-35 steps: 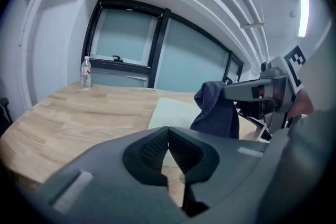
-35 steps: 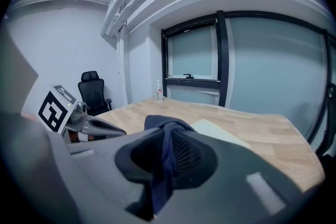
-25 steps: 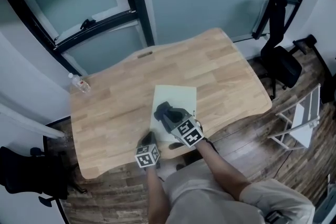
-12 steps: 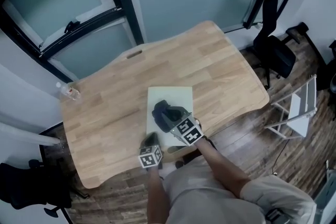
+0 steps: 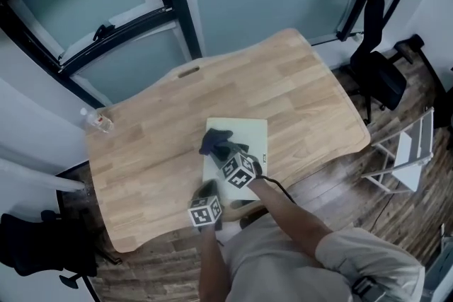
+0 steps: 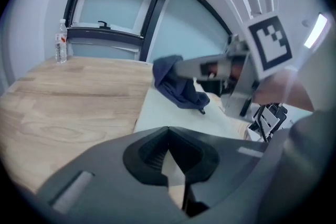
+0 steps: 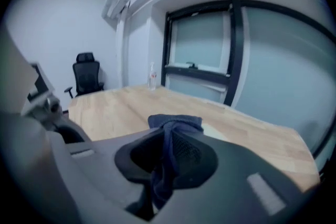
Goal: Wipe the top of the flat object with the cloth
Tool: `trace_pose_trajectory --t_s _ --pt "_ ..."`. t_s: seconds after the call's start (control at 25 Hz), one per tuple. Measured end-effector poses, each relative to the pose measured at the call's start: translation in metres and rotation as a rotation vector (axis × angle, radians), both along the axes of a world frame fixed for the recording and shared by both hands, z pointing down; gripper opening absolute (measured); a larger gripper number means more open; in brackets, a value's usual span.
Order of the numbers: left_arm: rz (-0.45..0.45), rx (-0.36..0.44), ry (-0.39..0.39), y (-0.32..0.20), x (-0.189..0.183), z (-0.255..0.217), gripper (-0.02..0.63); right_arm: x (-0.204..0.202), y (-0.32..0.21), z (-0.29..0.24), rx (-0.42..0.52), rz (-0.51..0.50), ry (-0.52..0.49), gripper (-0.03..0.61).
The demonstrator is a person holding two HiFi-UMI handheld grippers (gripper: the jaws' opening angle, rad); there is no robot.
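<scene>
Head view: cloth [image 5: 214, 143] sits on the flat object's [image 5: 248, 134] far-left part; long axis runs near-to-far, bare top lies right. Left gripper view: left gripper [image 6: 168, 131] pinches its near edge. Right gripper view: right gripper [image 7: 168, 139] is clamped on the cloth.

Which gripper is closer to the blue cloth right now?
Right. The right gripper is shut on the dark blue cloth above the pale board; the left gripper grips the board's near edge, apart from the cloth.
</scene>
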State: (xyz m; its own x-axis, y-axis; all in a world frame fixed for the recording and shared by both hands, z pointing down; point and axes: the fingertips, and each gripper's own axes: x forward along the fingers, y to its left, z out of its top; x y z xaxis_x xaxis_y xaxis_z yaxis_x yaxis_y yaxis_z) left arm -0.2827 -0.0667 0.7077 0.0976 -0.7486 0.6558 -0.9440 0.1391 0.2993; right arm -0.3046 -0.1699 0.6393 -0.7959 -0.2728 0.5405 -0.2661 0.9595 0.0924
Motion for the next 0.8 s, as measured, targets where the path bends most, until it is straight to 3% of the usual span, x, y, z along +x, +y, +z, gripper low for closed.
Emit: trace_pose_trajectory --t_s 0.12,0.32,0.8 --pt "-0.010 0.012 -0.024 0.000 0.001 -0.003 0.008 -0.005 0.017 0.056 0.030 -0.012 0.138 0.046" --pt "-0.016 0.011 -0.059 -0.003 -0.005 -0.005 0.008 -0.012 0.020 0.056 -0.003 -0.020 0.139 0.046" --pt "-0.050 -0.024 -0.044 -0.003 -0.003 0.003 0.008 0.008 0.027 0.059 -0.037 -0.103 0.172 0.046"
